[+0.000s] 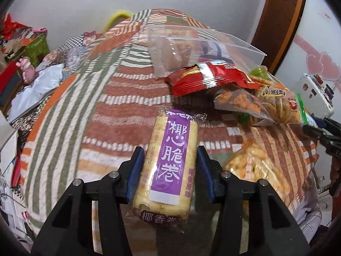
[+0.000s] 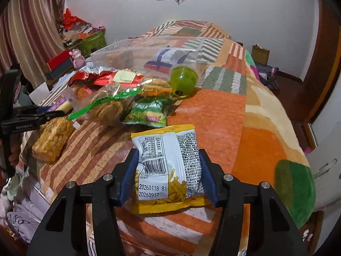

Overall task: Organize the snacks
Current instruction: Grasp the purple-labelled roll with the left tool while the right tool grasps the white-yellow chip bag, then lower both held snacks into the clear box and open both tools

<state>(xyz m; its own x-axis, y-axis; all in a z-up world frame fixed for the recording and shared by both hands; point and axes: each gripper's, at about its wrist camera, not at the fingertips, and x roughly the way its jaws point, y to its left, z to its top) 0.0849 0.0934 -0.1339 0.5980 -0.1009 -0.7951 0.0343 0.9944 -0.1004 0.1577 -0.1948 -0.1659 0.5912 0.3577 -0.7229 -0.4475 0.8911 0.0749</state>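
My left gripper is shut on a purple-labelled coconut roll packet, held above the patchwork bedspread. My right gripper is shut on a yellow-and-white snack stick packet over the bedspread. A clear zip bag with some snacks inside lies further back; it also shows in the right wrist view. A snack pile lies in front of it: a red packet, a cracker bag, a green jelly cup, a green packet.
A clear pack of orange puffed snacks lies right of my left gripper, and shows in the right wrist view. Clutter, boxes and a pink toy sit left of the bed. A wooden door frame stands at right.
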